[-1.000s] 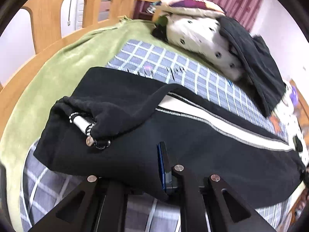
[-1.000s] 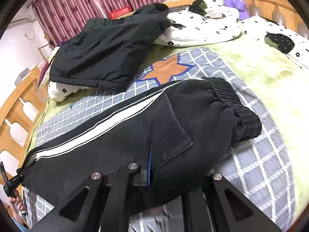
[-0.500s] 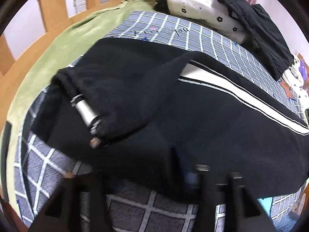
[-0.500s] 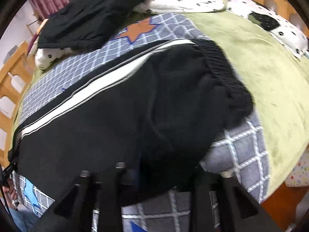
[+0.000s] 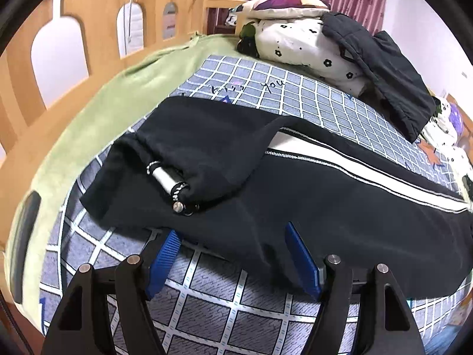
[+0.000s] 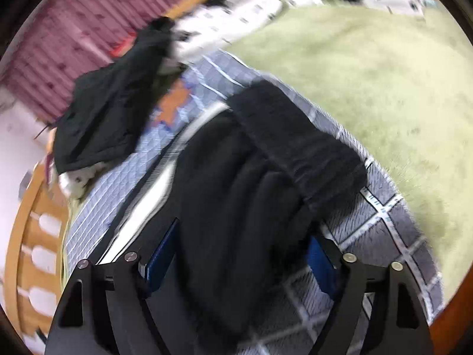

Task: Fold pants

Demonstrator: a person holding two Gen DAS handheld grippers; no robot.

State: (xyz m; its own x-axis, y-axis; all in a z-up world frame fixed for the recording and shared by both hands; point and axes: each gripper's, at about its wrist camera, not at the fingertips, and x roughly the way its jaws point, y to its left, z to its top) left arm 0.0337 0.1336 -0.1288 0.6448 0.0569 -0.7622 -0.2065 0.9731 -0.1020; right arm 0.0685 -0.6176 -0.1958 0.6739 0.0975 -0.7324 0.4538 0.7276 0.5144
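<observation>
pants [image 5: 295,183] edge lies, seemingly untouched, between both opened tongs [image 5: 233,254].

Your black fleece pants [image 5: 340,207] look soft and matt, with a smooth white woven side stripe [image 5: 369,174] and a shiny metal cord end [image 5: 178,207]. Beneath the pants, the grey checked quilt [image 5: 224,301] is finely ribbed cloth and the green blanket [image 5: 97,109] plush. The wooden bed rail [image 5: 97,9] looks smooth and varnished.
</observation>
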